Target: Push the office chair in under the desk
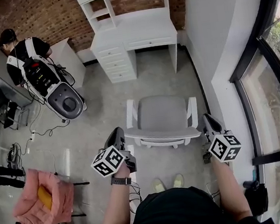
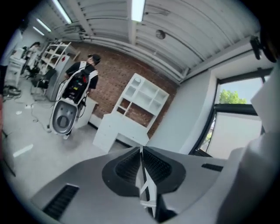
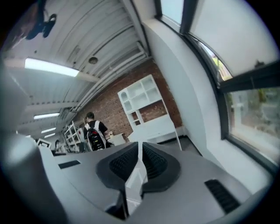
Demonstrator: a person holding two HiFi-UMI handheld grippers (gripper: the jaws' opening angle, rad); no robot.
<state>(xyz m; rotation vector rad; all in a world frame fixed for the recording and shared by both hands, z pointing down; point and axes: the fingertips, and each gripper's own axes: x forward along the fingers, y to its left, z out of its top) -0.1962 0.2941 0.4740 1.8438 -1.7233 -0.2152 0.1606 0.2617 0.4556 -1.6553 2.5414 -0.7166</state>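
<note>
Office chair [image 1: 161, 114] faces the desk [image 1: 135, 33], well short of it; left gripper [image 2: 141, 151] and right gripper [image 3: 140, 146], clenched empty, flank its backrest [image 1: 163, 134].

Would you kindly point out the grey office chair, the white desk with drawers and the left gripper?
Grey office chair [image 1: 161, 113], head view, on its seat.
White desk with drawers [image 1: 135, 33], head view, on its top.
Left gripper [image 2: 141, 154], left gripper view, between its shut fingertips.

The office chair [image 1: 161, 115] has a smooth white plastic frame and a matt grey cloth seat, the desk [image 1: 135, 34] looks matt white-painted, the wall [image 1: 52, 13] rough brick, the floor [image 1: 104, 108] smooth grey.
</note>
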